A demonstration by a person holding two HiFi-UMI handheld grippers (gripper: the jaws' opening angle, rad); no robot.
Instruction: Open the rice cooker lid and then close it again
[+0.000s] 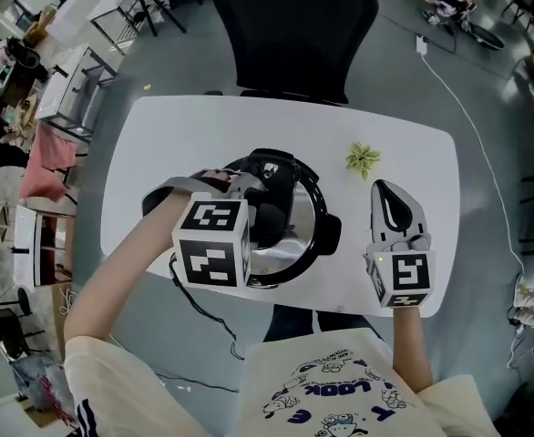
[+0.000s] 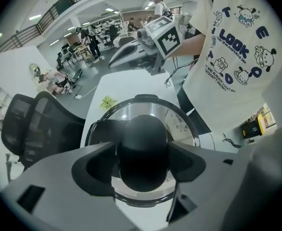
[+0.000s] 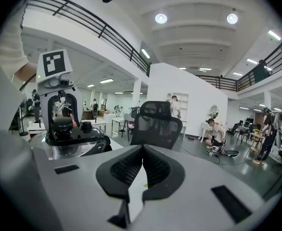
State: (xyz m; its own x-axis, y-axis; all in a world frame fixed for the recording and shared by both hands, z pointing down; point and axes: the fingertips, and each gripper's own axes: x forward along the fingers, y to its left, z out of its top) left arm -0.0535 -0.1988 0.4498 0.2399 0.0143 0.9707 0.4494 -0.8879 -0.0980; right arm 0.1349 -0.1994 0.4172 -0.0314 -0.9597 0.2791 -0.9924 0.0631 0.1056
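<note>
The rice cooker (image 1: 296,244) stands in the middle of the white table (image 1: 176,135), its shiny lid (image 2: 177,119) down. A black knob (image 2: 143,146) sits on top of the lid. My left gripper (image 2: 143,166) points steeply down over it, open, with a jaw on each side of the knob; whether the pads touch it I cannot tell. In the head view the left gripper (image 1: 253,198) covers part of the lid. My right gripper (image 1: 390,191) hovers to the cooker's right, shut and empty, its pads (image 3: 131,170) pressed together. It sees the cooker (image 3: 71,141) at its left.
A black office chair (image 1: 290,25) stands at the table's far side. A small green paper ornament (image 1: 363,159) lies on the table beyond the right gripper. The cooker's black cord (image 1: 203,308) hangs off the near edge. A white cable (image 1: 467,107) runs over the floor at right.
</note>
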